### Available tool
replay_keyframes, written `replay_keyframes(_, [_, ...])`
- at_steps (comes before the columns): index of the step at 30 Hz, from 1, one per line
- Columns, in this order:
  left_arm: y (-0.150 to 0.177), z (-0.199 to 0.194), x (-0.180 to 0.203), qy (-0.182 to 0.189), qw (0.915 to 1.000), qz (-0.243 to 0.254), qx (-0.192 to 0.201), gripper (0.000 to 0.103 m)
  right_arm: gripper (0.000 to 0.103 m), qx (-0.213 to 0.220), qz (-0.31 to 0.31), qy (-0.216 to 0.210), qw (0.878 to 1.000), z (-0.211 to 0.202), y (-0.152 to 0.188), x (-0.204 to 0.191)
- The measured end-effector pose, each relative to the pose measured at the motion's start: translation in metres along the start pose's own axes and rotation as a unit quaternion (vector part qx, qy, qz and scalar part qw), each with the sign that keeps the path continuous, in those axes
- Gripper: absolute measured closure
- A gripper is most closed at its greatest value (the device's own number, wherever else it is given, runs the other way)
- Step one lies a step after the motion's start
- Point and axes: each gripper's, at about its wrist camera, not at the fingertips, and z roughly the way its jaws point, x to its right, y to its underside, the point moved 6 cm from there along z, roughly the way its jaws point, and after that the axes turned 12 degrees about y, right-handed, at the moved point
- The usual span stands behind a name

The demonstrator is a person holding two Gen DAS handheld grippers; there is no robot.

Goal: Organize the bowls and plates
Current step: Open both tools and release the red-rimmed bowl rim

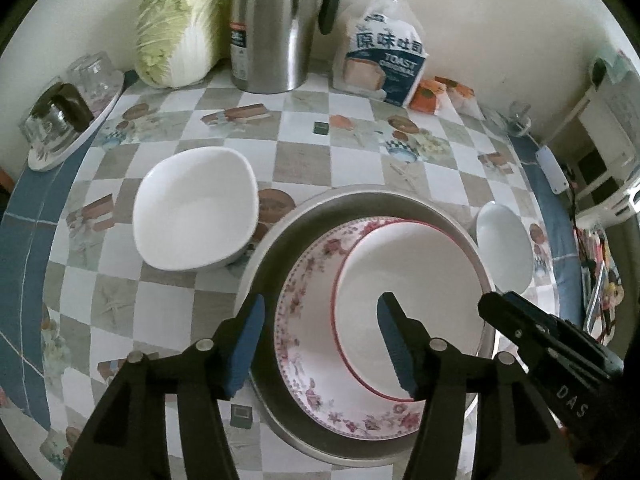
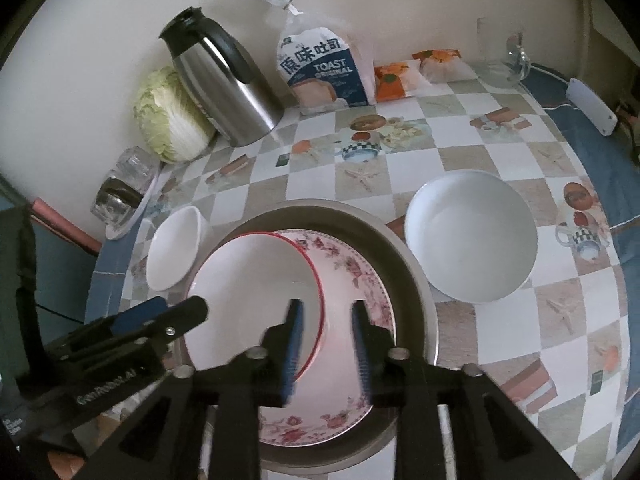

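Observation:
A grey metal tray (image 1: 272,264) (image 2: 408,256) holds a floral plate (image 1: 304,340) (image 2: 360,276). A red-rimmed white plate (image 1: 408,280) (image 2: 252,272) lies on the floral plate, off to one side. My left gripper (image 1: 320,344) is open and empty above the plates. My right gripper (image 2: 328,344) is open, its fingers on either side of the red-rimmed plate's edge. A squarish white bowl (image 1: 196,208) (image 2: 172,252) stands left of the tray. A round white bowl (image 2: 472,236) (image 1: 504,244) stands right of it.
At the back against the wall stand a cabbage (image 1: 180,24), a steel thermos jug (image 1: 276,24) and a toast bag (image 1: 384,60). Upturned glasses on a small tray (image 1: 68,116) sit at far left. Orange packets (image 2: 400,76) lie at the back right.

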Motion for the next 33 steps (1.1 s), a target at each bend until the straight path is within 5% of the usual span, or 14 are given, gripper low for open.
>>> replay_keyframes(3, [-0.001, -0.002, -0.006, -0.003, 0.9999, -0.013, 0.006, 0.028, 0.049, 0.005, -0.006, 0.008, 1.0, -0.001, 0.0, 0.001])
replay_keyframes(12, [0.0, -0.005, -0.022, -0.007, 0.9988, -0.046, 0.01, 0.02, 0.027, 0.019, -0.018, 0.015, 1.0, -0.001, 0.0, -0.001])
replay_keyframes(24, [0.001, -0.007, -0.031, -0.013, 0.9979, -0.061, 0.013, 0.019, 0.004, 0.024, -0.022, 0.015, 0.999, -0.001, 0.001, -0.003])
replay_keyframes(33, [0.0, -0.011, -0.036, -0.028, 0.9974, -0.064, 0.018, 0.019, 0.0, 0.029, -0.02, 0.015, 0.999, -0.003, 0.0, -0.003])
